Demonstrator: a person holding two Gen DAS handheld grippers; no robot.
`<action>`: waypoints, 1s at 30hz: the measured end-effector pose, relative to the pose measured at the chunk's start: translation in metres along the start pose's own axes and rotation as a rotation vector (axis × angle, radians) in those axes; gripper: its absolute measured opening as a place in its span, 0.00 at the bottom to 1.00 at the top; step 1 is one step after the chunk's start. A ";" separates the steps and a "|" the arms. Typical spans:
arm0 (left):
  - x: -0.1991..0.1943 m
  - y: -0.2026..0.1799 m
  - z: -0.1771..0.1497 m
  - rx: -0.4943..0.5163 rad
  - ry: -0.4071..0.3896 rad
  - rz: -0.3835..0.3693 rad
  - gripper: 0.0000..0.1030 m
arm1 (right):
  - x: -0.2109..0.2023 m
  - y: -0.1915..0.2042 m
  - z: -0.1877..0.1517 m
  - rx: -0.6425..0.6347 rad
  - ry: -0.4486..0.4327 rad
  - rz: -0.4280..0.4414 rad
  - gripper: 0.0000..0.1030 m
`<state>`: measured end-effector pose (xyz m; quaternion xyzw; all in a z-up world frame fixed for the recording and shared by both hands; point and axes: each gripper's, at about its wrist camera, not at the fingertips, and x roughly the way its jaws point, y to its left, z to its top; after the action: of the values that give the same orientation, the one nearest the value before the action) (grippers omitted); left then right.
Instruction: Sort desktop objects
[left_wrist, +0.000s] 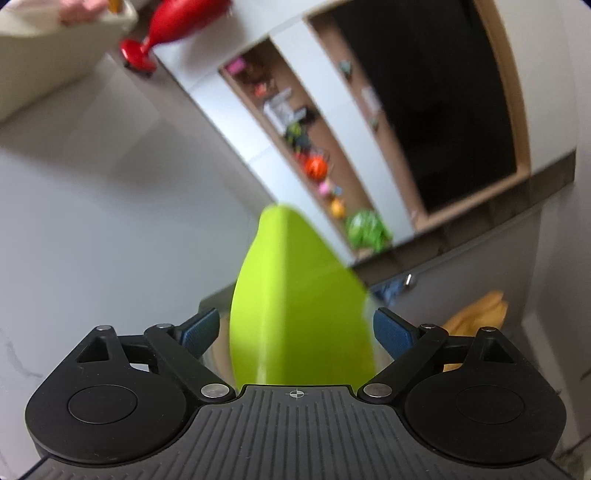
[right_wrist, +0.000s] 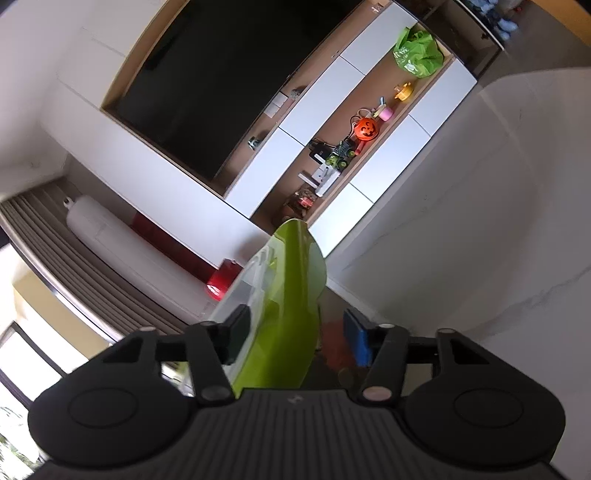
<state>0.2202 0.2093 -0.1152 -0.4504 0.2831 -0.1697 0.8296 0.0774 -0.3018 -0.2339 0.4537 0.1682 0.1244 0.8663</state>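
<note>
A lime-green, long, rounded plastic object (left_wrist: 295, 295) stands upright between the fingers of my left gripper (left_wrist: 295, 325). The blue pads (left_wrist: 201, 330) stand wide on either side of it, at most brushing its right edge, so this gripper is open. In the right wrist view a green object (right_wrist: 291, 295) with a clear whitish side lies between the fingers of my right gripper (right_wrist: 295, 328). The dark left pad (right_wrist: 236, 338) sits against it, while the blue right pad (right_wrist: 356, 343) stands apart from it, so this gripper is open too. Whether both views show one object I cannot tell.
A cream bin (left_wrist: 44, 48) with a hand at its rim sits at the top left, beside a red vase-like thing (left_wrist: 173, 26). A wall shelf holds toys, among them an orange pumpkin (right_wrist: 365, 129) and a green bag (right_wrist: 419, 53). A yellow thing (left_wrist: 476, 317) lies behind the right finger.
</note>
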 end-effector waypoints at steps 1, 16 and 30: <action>-0.012 -0.003 -0.006 -0.014 -0.043 -0.019 0.92 | -0.001 -0.001 -0.001 0.009 -0.007 0.006 0.51; -0.072 -0.130 -0.138 0.420 -0.053 0.512 1.00 | -0.088 0.060 -0.025 -0.109 -0.091 -0.292 0.97; -0.116 -0.208 -0.232 0.707 -0.015 0.550 1.00 | -0.098 0.177 -0.077 -0.472 0.283 -0.388 1.00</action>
<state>-0.0205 0.0092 -0.0030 -0.0482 0.3110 -0.0258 0.9489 -0.0542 -0.1815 -0.1109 0.1783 0.3365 0.0545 0.9230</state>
